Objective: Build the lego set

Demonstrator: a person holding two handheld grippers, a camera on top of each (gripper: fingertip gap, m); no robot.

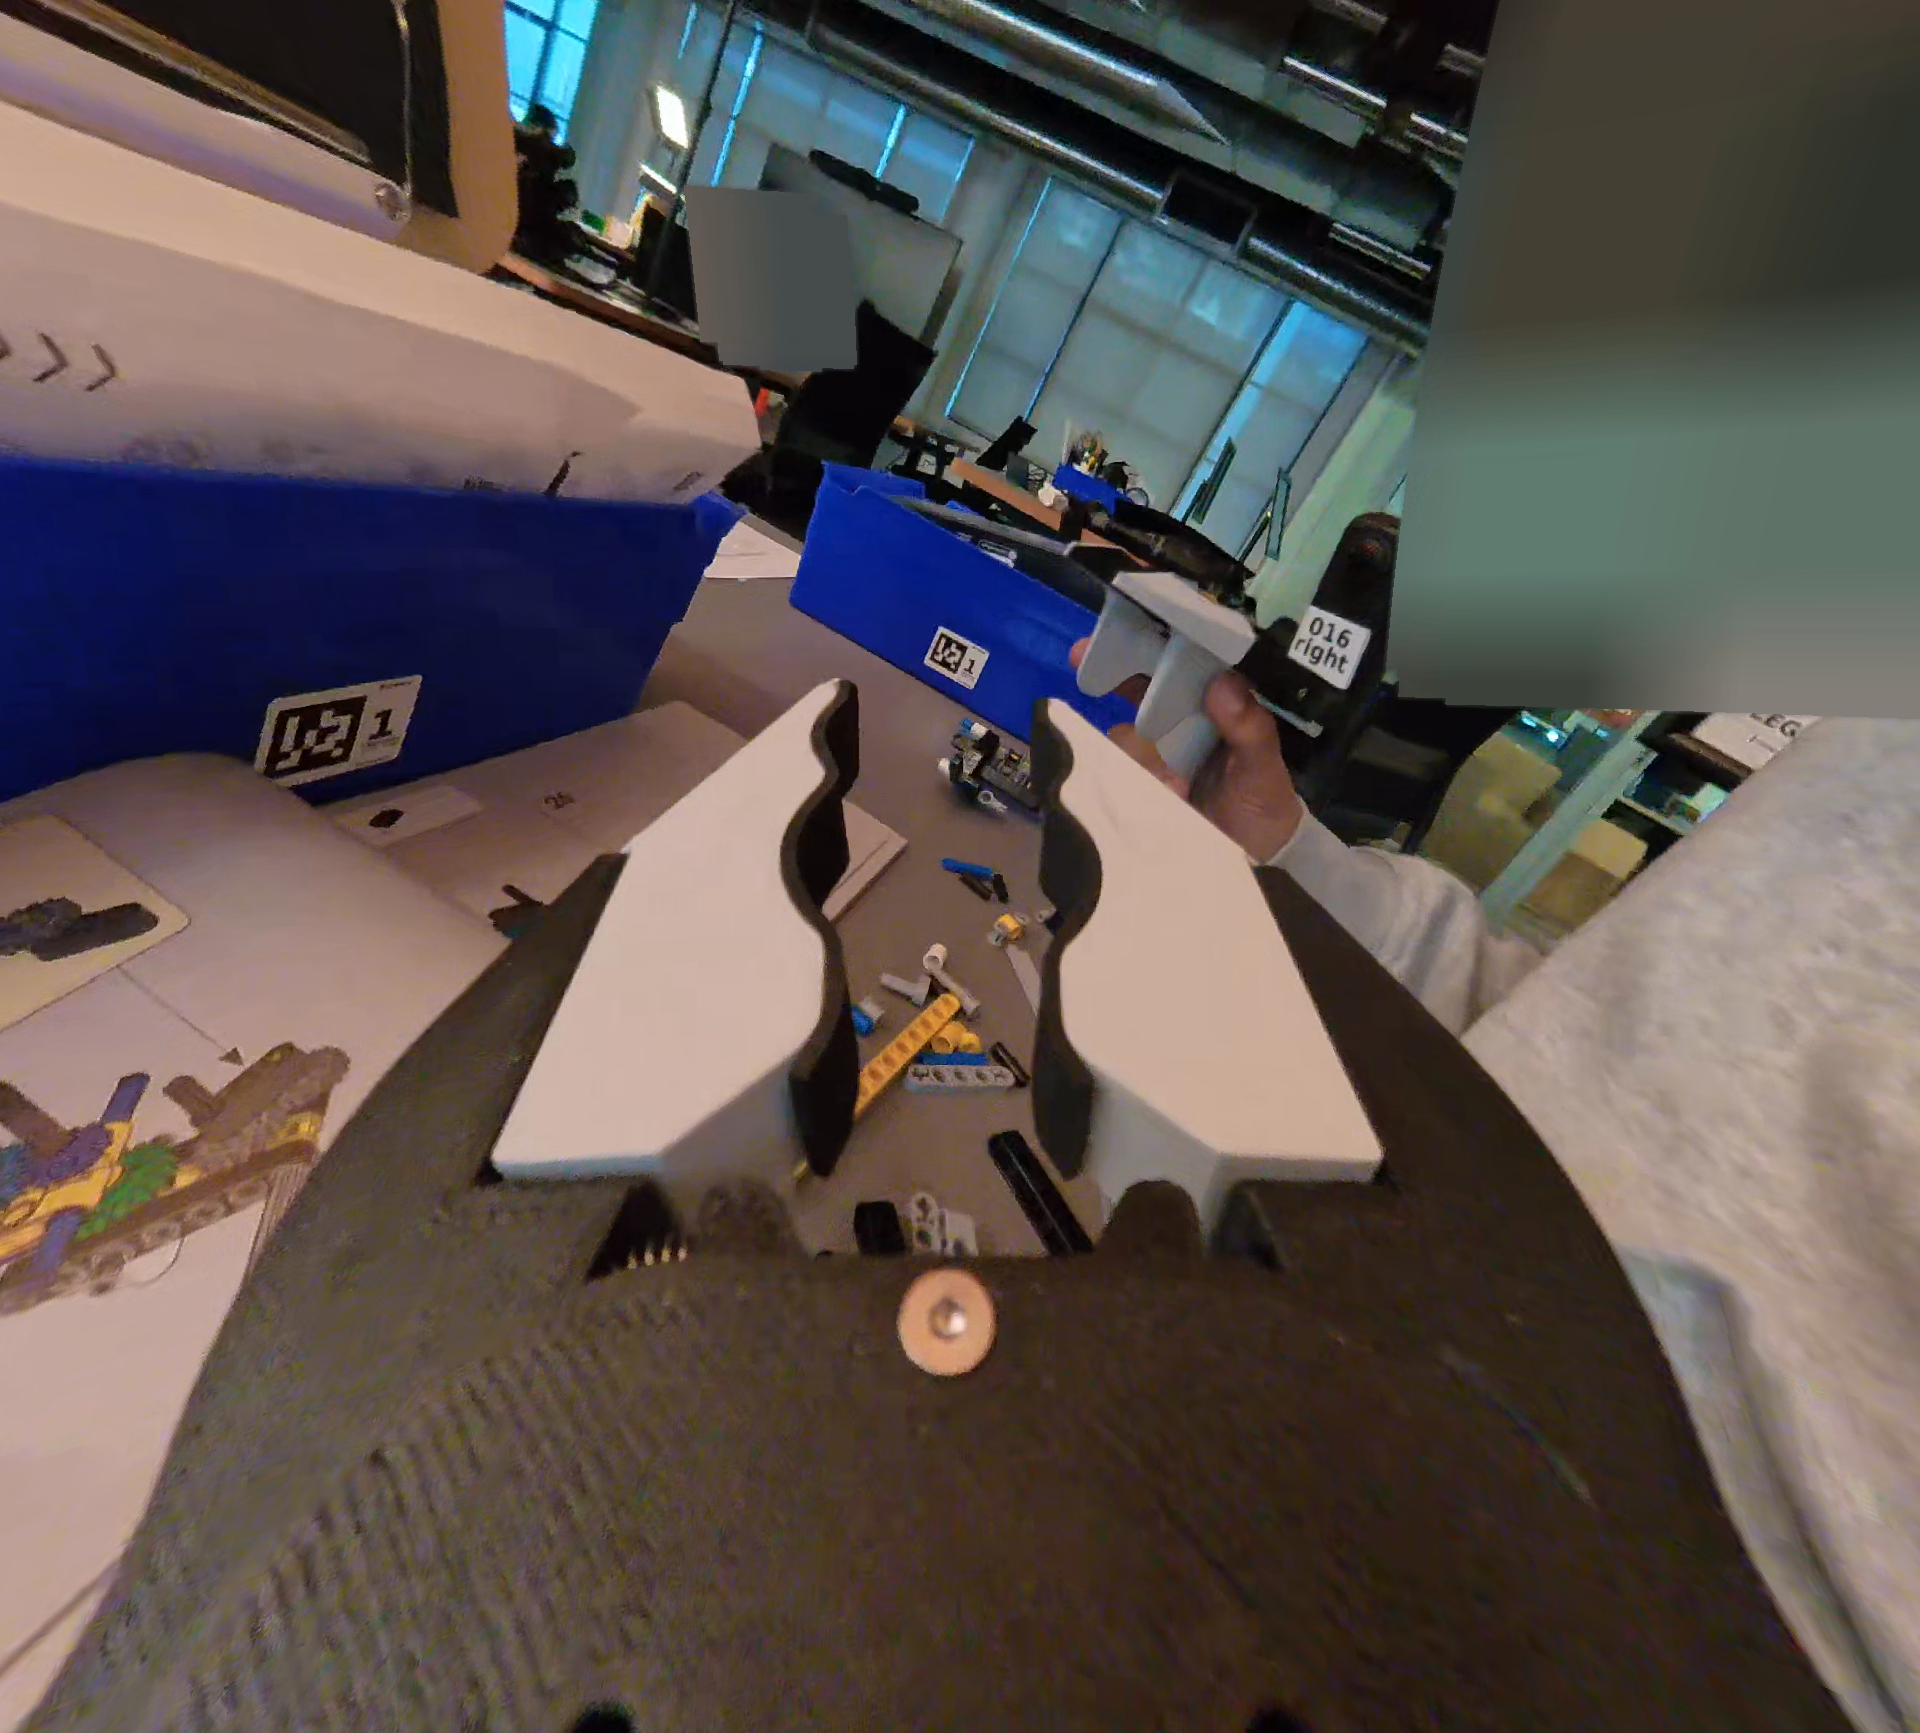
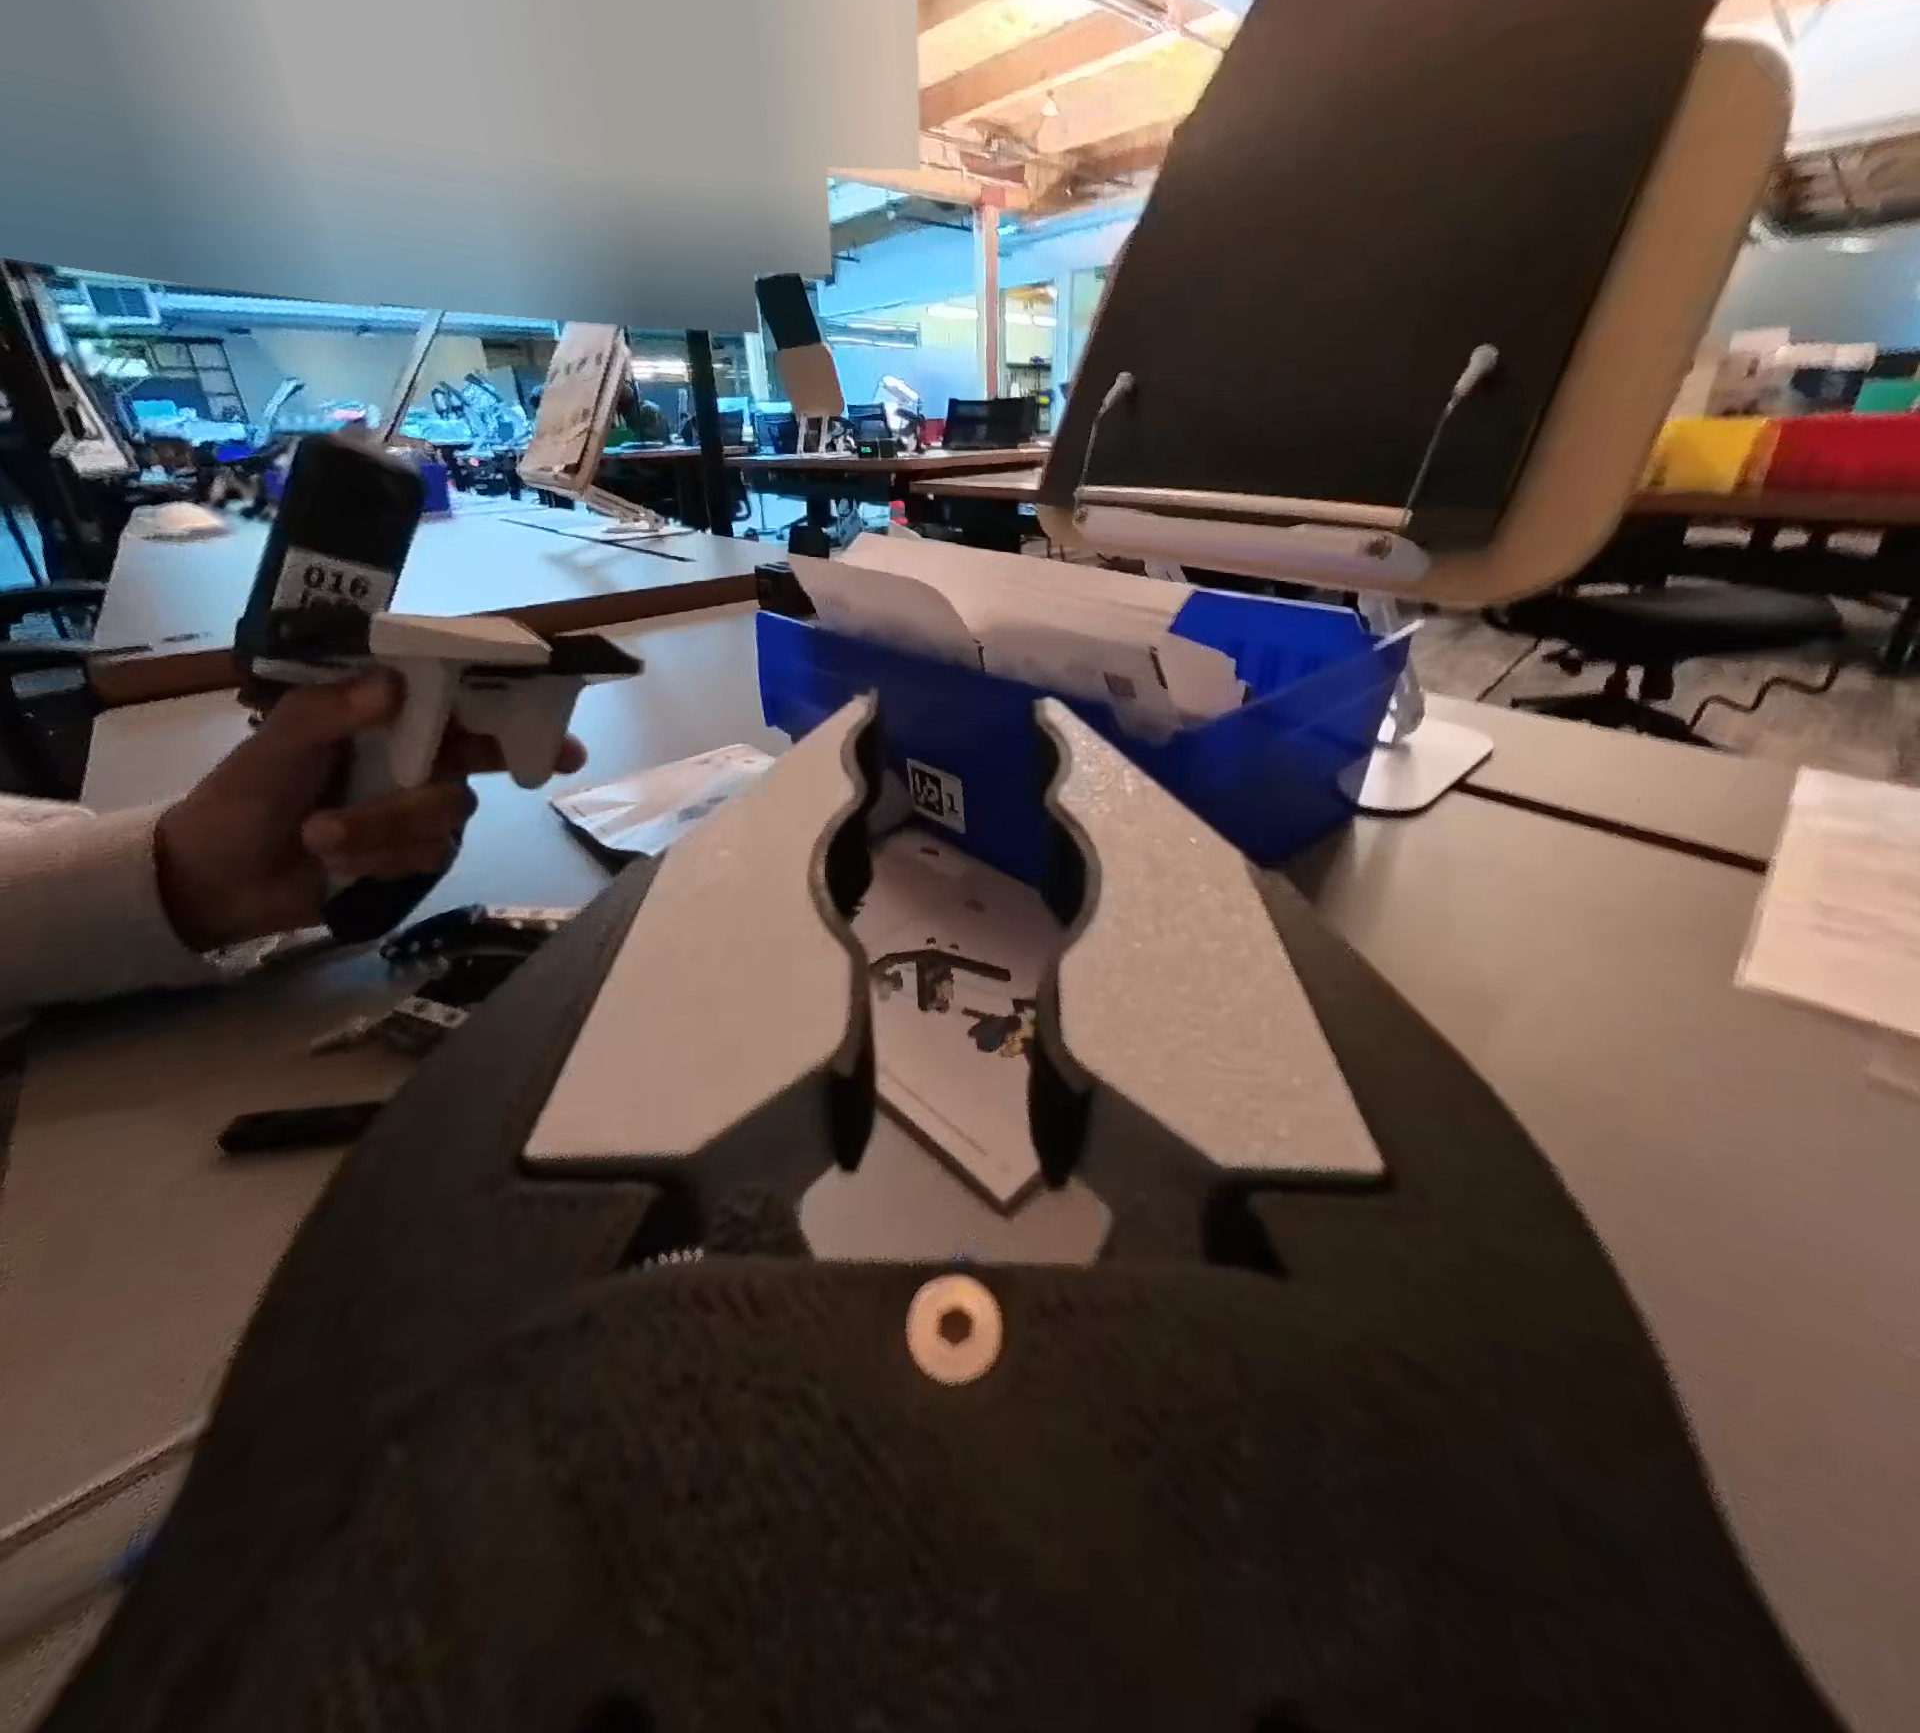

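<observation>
My left gripper is open and empty, held above the grey table. Between its fingers lie loose Lego pieces: a yellow beam, small blue and grey parts and a black beam. A small part-built model stands farther off. The open instruction booklet lies to the left. My right gripper is open and empty above the booklet page. A hand holds each gripper's handle, the right one in the left wrist view and the left one in the right wrist view.
Two blue bins stand behind the pieces; one holds white papers. A tilted dark book stand rises behind the bin. Black pieces lie at the left. A paper sheet lies at the right. The left gripper's tips are roughly 15 cm from the right gripper's.
</observation>
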